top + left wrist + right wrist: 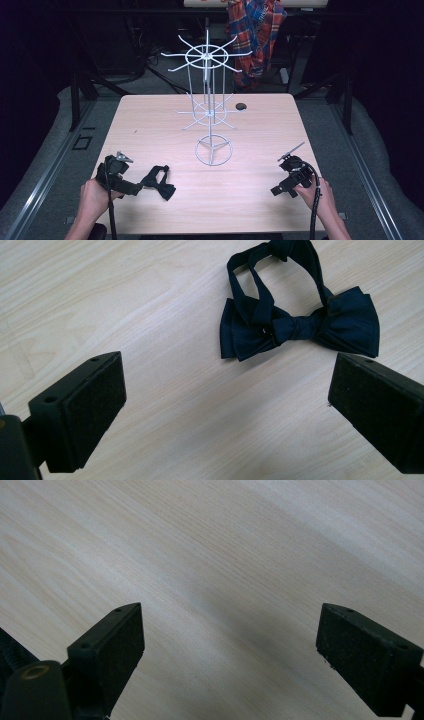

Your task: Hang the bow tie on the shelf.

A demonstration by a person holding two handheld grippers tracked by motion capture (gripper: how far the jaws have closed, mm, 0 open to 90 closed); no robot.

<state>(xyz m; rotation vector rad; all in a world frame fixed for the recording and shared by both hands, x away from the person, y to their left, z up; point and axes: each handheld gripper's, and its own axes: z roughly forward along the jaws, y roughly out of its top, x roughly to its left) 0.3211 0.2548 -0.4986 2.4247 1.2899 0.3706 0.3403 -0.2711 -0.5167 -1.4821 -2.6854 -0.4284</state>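
One table (pixel 150 120) of pale wood-grain laminate, rectangular, matte, corners rounded. One white wire display stand (pixel 210 107) upright at centre: ring base with three spokes, slim post, two tiers of thin radiating hooks. Beyond the far edge, plaid cloth (pixel 256 35) in red and blue, hanging. Left gripper (pixel 134 188) low over the near-left part of the table, held in the left hand (pixel 94 197); jaws wide apart, nothing between them, inner faces padded with coarse black foam. Right gripper (pixel 278 190) at near right in the right hand (pixel 316 192); jaws likewise spread, over bare wood. One dark bow tie (pixel 300 325), smooth woven fabric, knotted centre, strap looped behind, flat on the table just ahead of the left gripper, apart from it.
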